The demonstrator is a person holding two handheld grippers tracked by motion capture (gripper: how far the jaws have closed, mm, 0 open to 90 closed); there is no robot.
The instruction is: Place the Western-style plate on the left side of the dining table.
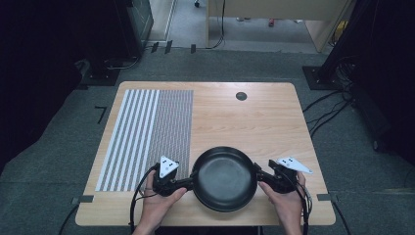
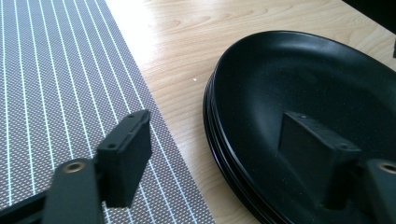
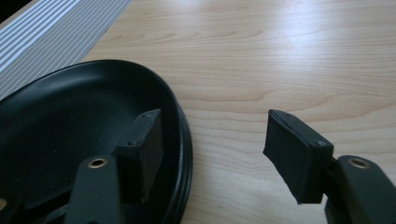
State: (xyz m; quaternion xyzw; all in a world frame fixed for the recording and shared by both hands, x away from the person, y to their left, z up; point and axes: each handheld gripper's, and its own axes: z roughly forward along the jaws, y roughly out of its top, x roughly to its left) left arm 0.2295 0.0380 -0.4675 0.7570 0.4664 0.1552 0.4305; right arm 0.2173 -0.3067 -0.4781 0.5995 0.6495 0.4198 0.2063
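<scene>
While we look for brands, labels or writing, we find none that we can read on anything here. We count one black pan (image 1: pixel 224 178), two grippers, one striped mat (image 1: pixel 147 137) and one table (image 1: pixel 254 117).

The pan lies between the two grippers, near the table's front edge. The left gripper (image 2: pixel 215 154) straddles the pan's rim: one jaw stands inside the bowl, the other outside it over the mat's edge, and the rim runs through the gap between them. The jaws stand partly open, with clear space on both sides of the rim, so they hold nothing.

The right gripper (image 3: pixel 212 149) straddles the opposite rim likewise: one jaw sits over the bowl, the other outside over bare wood. Its jaws are also partly open, and we see a wide gap between the outer pad and the rim, so nothing is clamped.

From the high view, a hand (image 1: pixel 159 203) carries each gripper, and the mat lies just beyond the left one.
</scene>
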